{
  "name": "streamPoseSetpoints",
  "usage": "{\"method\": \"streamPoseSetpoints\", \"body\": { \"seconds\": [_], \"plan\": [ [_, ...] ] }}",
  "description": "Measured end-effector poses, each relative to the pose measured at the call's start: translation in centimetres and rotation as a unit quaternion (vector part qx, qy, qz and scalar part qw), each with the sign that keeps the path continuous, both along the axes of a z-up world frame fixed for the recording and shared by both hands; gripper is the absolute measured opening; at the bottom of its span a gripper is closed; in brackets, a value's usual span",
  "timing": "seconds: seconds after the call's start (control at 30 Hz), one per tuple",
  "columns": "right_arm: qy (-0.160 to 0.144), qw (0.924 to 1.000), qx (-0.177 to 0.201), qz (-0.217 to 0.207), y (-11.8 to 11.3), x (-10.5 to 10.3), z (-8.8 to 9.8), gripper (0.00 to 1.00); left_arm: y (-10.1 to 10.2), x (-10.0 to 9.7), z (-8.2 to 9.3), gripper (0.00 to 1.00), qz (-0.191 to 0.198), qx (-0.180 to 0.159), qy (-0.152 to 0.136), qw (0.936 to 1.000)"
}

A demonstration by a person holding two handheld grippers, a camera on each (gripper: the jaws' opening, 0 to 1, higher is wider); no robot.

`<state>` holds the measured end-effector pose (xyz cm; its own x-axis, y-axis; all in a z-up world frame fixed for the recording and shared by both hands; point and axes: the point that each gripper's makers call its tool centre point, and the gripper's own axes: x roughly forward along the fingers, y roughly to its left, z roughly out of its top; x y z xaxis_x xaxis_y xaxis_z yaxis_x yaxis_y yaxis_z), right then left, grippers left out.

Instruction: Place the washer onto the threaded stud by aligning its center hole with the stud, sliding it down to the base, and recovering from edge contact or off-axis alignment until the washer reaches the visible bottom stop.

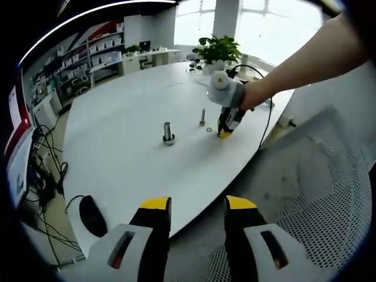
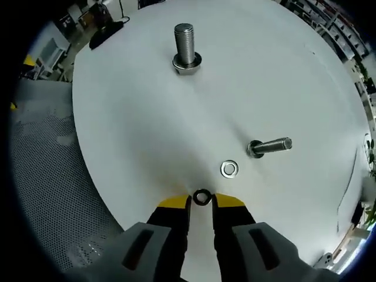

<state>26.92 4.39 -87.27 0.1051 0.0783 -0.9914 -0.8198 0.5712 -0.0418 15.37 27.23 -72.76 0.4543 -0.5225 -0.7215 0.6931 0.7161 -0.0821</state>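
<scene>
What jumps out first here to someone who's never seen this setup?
In the right gripper view, the right gripper has its yellow-tipped jaws closed around a small dark washer low on the white table, with a shiny washer lying flat just beyond. A thick stud stands upright at the far side and a thinner stud stands near the washers. In the left gripper view, the left gripper hangs open off the table's near edge.

No readable text, label, brand, number or sign appears in either view. The red-and-white panel [image 1: 17, 126] at the room's edge and the boxes on the distant shelves [image 1: 94, 53] in the left gripper view are too blurred and small to read; the bolts and washers carry no legible markings.
</scene>
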Motion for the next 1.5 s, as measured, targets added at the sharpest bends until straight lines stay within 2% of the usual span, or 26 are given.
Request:
{"method": "streamPoseSetpoints", "body": {
  "seconds": [0.03, 0.2, 0.4, 0.53, 0.7, 0.83, 0.93, 1.13, 1.37, 1.5],
  "plan": [
    [0.003, 1.0000, -0.002, 0.004, 0.12, -0.08, -0.04, 0.15, -0.02, -0.03, -0.01, 0.34, -0.002, 0.001, 0.000, 1.0000],
    [0.019, 0.9993, -0.007, -0.033, 0.02, 0.15, 0.18, 0.15, 0.12, 0.00, 0.05, 0.33, 0.001, 0.001, -0.002, 1.0000],
    [0.012, 0.9991, -0.012, -0.039, -0.04, 0.11, 0.14, 0.15, 0.20, 0.16, 0.17, 0.33, 0.004, -0.001, -0.005, 1.0000],
    [-0.002, 0.9936, -0.009, -0.113, -0.03, 0.31, 0.15, 0.15, 0.19, 0.20, 0.20, 0.33, 0.003, 0.000, -0.008, 1.0000],
    [-0.013, 0.9947, 0.001, -0.102, -0.04, 0.16, 0.24, 0.15, 0.22, 0.33, 0.30, 0.33, 0.006, -0.002, -0.009, 0.9999],
    [-0.022, 0.9901, 0.035, -0.134, -0.07, 0.26, 0.30, 0.15, 0.20, 0.35, 0.34, 0.33, 0.006, -0.002, -0.009, 0.9999],
    [-0.046, 0.9887, 0.045, -0.136, 0.07, 0.05, 0.39, 0.15, 0.16, 0.30, 0.31, 0.33, 0.005, -0.002, -0.008, 1.0000],
    [-0.088, 0.9808, 0.075, -0.157, 0.18, 0.06, 0.41, 0.15, 0.11, 0.29, 0.30, 0.33, 0.004, -0.001, -0.009, 1.0000],
    [-0.088, 0.9847, 0.073, -0.131, 0.42, 0.48, 0.43, 0.15, 0.17, 0.22, 0.14, 0.33, 0.004, 0.002, -0.006, 1.0000],
    [-0.088, 0.9841, 0.073, -0.136, 0.40, 0.70, 0.46, 0.14, 0.13, 0.20, 0.11, 0.33, 0.003, 0.002, -0.005, 1.0000]
  ]
}}
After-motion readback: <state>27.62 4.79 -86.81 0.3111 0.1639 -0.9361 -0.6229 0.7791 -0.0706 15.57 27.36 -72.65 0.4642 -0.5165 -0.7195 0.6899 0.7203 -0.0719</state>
